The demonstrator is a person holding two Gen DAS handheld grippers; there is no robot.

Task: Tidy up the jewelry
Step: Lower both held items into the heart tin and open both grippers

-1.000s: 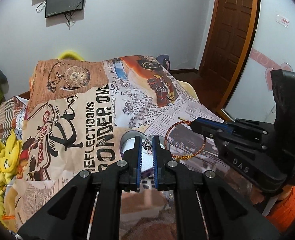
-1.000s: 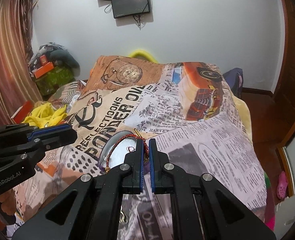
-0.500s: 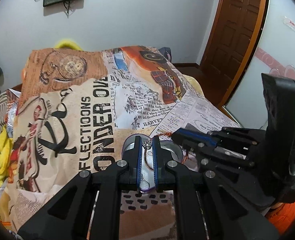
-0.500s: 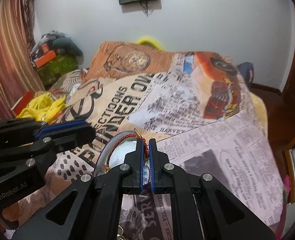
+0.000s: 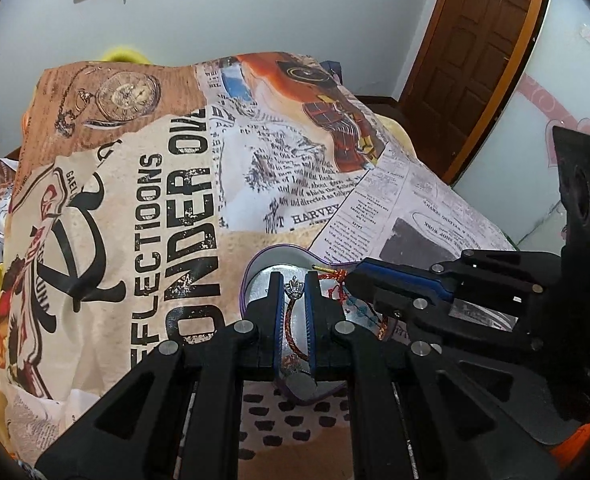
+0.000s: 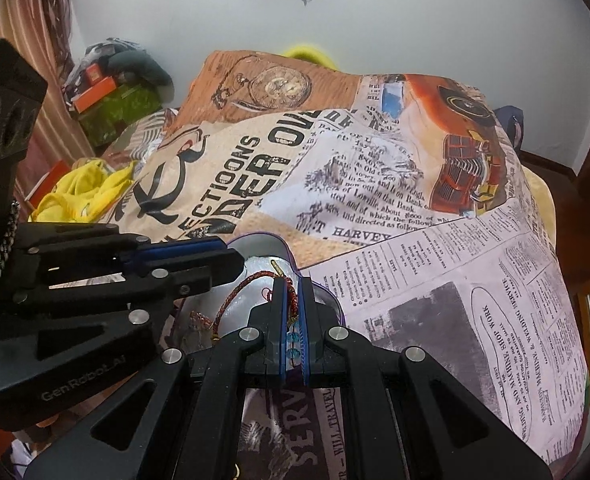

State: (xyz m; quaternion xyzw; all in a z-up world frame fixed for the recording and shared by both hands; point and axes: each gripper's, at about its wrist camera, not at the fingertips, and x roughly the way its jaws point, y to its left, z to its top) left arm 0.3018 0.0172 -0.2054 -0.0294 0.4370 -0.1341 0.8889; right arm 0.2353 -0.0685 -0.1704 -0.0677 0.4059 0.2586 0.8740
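**Newsprint, rust orange and silver**

The bedspread (image 5: 167, 208) is a collage print: black newspaper type on cream, a brown pocket-watch patch, an orange vintage car. On it, a silver heart-shaped tin (image 5: 279, 260) edged in purple. The bracelet (image 6: 235, 292) is red-and-gold cord with turquoise beads. Both grippers are black with blue pads (image 6: 301, 320). A yellow cloth (image 6: 83, 192) lies bunched aside

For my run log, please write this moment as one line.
left gripper: shut on crown ring | right gripper: shut on red cord bracelet | both over purple-rimmed tray | surface: printed bedspread
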